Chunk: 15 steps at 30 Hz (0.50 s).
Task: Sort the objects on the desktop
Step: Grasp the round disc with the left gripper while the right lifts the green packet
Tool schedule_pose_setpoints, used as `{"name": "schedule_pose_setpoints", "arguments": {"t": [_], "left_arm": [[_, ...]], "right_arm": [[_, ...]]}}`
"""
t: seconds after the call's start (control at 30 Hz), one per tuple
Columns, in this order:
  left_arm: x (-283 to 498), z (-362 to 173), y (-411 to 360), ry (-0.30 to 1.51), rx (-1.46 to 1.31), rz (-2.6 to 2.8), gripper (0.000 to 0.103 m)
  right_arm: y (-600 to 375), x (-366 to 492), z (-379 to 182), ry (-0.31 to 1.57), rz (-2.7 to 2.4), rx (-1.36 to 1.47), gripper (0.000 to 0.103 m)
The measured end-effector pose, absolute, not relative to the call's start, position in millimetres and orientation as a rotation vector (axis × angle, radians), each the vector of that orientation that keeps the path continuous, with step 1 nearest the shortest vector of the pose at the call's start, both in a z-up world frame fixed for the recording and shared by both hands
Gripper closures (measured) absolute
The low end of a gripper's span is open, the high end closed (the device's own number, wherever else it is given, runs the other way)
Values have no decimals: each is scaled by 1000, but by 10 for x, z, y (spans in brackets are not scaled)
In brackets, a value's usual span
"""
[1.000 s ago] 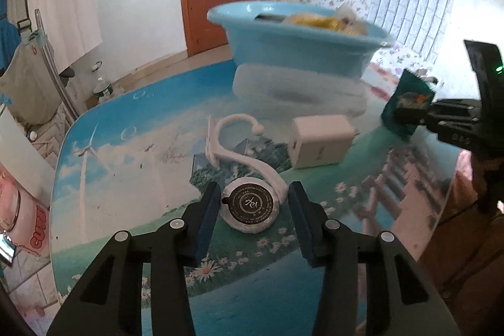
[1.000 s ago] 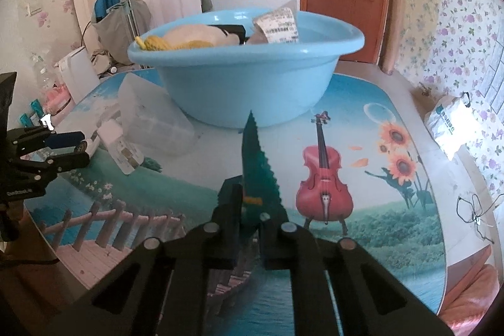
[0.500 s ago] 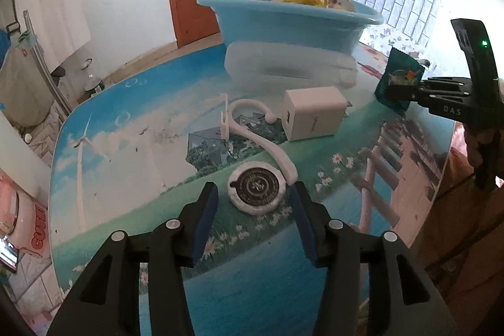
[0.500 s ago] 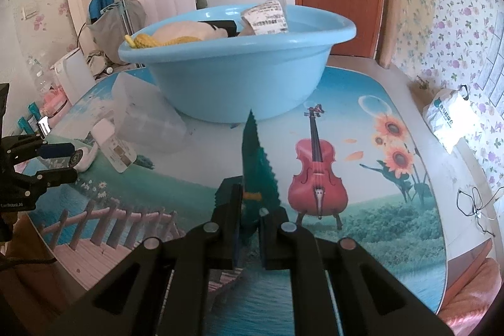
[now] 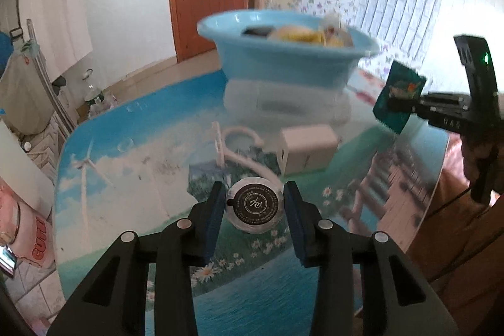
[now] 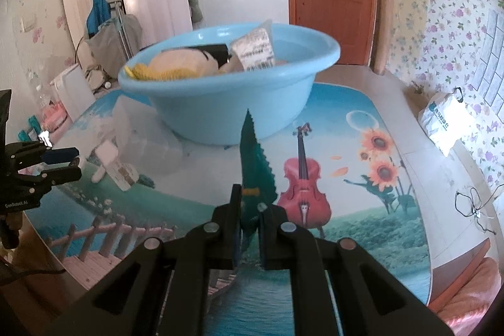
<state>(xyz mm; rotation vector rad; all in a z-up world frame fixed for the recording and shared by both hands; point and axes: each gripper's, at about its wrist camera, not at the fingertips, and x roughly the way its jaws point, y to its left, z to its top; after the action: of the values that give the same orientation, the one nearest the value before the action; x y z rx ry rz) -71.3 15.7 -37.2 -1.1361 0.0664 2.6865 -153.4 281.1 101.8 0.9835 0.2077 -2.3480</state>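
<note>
Left gripper (image 5: 255, 207) lower centre of left view; jaws just been closing, pads flanking round puck (image 5: 255, 204), contact unclear, likely squaring up for lift; right gripper (image 6: 250, 225) clamped on green sachet (image 6: 255, 169), upright, presumably bound for blue basin (image 6: 230, 106) upper centre.

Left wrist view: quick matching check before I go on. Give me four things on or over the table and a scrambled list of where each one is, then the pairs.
Things:
1. round tin
2. green packet
3. white charger
4. blue basin

Places:
A. lying on the table before the basin
B. pinched in the right gripper
C. at the far end, filled with items
D. between the left gripper's blue pads

Pairs: 1-D, 2-B, 3-A, 4-C
</note>
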Motion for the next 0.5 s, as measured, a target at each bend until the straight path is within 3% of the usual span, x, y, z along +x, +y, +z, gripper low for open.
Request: {"name": "schedule_pose_setpoints", "arguments": {"t": [0.5], "left_arm": [[-859,245,289,19,-933,2767,66]], "right_arm": [[2758,-1332,1589,137,-2327,761,95]]}}
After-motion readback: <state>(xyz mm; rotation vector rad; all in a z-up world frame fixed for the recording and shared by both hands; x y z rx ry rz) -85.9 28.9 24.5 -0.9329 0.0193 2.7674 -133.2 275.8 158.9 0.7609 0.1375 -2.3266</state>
